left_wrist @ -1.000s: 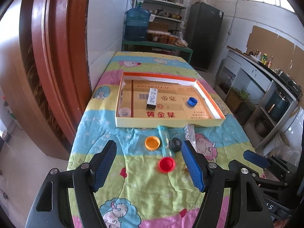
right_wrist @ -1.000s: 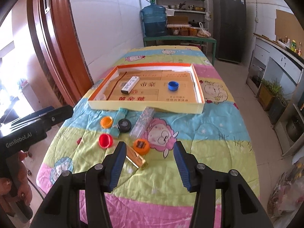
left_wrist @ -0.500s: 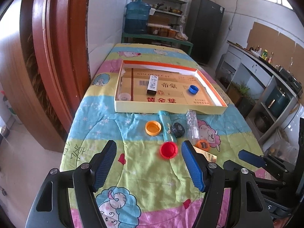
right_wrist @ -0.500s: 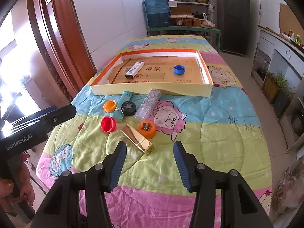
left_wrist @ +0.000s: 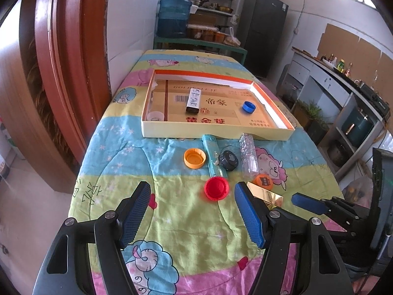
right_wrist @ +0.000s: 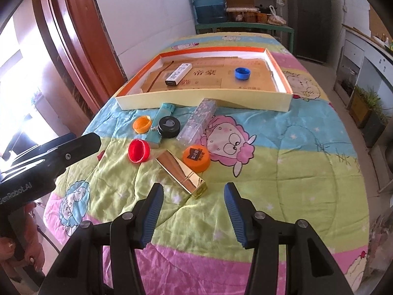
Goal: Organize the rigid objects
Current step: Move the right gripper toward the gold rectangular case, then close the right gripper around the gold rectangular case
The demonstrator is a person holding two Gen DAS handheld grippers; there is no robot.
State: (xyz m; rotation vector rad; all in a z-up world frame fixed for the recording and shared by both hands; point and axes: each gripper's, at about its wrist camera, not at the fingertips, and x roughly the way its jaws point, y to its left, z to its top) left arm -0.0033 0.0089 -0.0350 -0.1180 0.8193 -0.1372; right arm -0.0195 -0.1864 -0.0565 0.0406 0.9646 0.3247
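**Both grippers spread and empty above the scattered items**

Left gripper (left_wrist: 192, 211) and right gripper (right_wrist: 194, 211) hang empty, jaws apart. Red cap (right_wrist: 138, 150), gold box (right_wrist: 181, 173), orange lid (right_wrist: 196, 159) and what looks like a clear bottle (right_wrist: 197, 122) lie before the tray's (right_wrist: 203, 103) near wall; blue cap (right_wrist: 242, 73) inside.

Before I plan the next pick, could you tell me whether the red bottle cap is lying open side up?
Open side up: the red bottle cap shows its hollow interior and rim.

A blue water jug (left_wrist: 175, 16) stands top centre beside a black refrigerator (left_wrist: 266, 33); a wooden door frame (left_wrist: 71, 73) fills the left.
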